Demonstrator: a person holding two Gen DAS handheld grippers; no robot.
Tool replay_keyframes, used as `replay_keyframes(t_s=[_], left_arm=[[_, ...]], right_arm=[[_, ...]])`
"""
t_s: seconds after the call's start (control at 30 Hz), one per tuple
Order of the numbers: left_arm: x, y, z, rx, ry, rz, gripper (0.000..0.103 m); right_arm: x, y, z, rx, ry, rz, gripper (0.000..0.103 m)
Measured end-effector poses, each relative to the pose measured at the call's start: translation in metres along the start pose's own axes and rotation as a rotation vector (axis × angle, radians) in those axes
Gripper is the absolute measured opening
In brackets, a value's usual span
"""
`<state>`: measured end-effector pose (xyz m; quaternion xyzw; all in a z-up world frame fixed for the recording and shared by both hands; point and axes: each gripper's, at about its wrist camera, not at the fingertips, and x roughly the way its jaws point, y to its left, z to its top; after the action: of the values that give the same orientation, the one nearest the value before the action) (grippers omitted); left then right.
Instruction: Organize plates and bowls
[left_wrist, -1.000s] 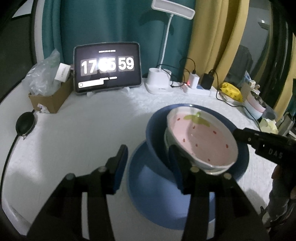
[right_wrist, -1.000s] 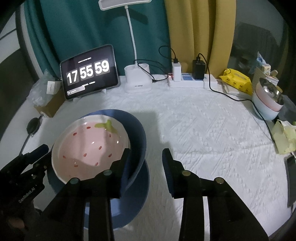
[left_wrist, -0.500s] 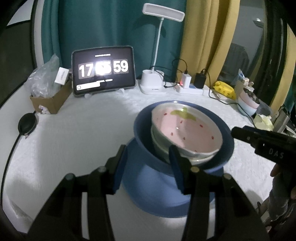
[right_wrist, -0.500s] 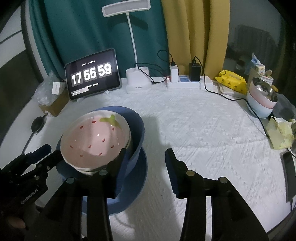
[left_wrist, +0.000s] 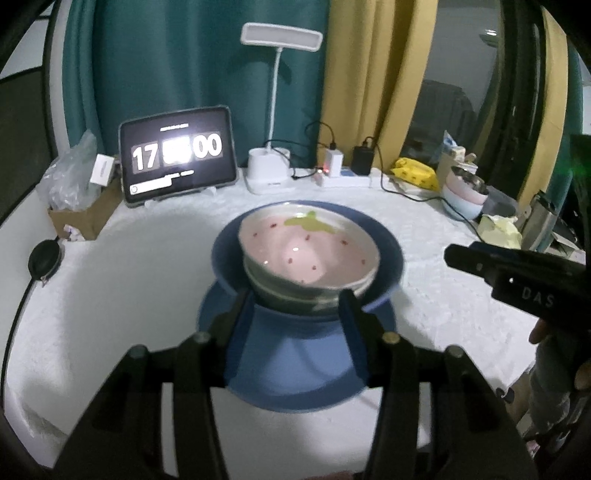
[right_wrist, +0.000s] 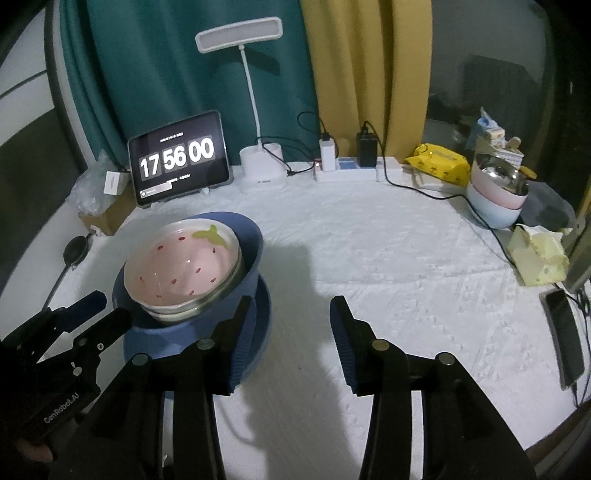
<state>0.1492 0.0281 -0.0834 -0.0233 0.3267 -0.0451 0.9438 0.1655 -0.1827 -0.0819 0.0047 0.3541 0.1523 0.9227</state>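
Observation:
A pink strawberry-pattern bowl (left_wrist: 308, 254) sits nested in a grey-white bowl (left_wrist: 295, 299), inside a blue bowl (left_wrist: 384, 258), all on a blue plate (left_wrist: 295, 373). The stack also shows in the right wrist view, with the pink bowl (right_wrist: 183, 260), blue bowl (right_wrist: 251, 243) and blue plate (right_wrist: 258, 332). My left gripper (left_wrist: 293, 314) is open and empty, its fingers just in front of the stack, on either side of its near edge. My right gripper (right_wrist: 290, 328) is open and empty, to the right of the stack, above the white cloth.
At the back stand a tablet clock (right_wrist: 179, 157), a desk lamp (right_wrist: 258, 173) and a power strip (right_wrist: 351, 171) with cables. At the right are stacked pastel bowls (right_wrist: 495, 199), yellow packets (right_wrist: 441, 164), tissue (right_wrist: 539, 258) and a phone (right_wrist: 563, 338). A cardboard box (left_wrist: 79, 218) sits left.
Both grippers have drawn back and risen from the stack, which now looks smaller and level. The clock changed from 17:55:59 to 17:56:00. Both grippers stay open.

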Motion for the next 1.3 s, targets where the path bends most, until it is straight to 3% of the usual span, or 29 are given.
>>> replay_keyframes(t_s=[0.1,0.4,0.7,1.3], left_arm=[[-0.009,-0.008,0.0,0.005,-0.02,-0.01,0.079],[-0.036,-0.03,0.004,0.036,-0.088,-0.018,0.08],[-0.076,-0.038,0.007,0.029,-0.19,-0.012,0.09],[-0.138,-0.052,0.009,0.054,-0.323,-0.016,0.091]], right_arm=[[-0.012,-0.005,-0.002,0.001,-0.023,-0.008,0.044],[-0.053,-0.015,-0.008,-0.015,-0.11,-0.05,0.045],[-0.089,-0.019,-0.012,-0.017,-0.191,-0.066,0.045],[-0.153,-0.012,-0.02,-0.028,-0.329,-0.075,0.053]])
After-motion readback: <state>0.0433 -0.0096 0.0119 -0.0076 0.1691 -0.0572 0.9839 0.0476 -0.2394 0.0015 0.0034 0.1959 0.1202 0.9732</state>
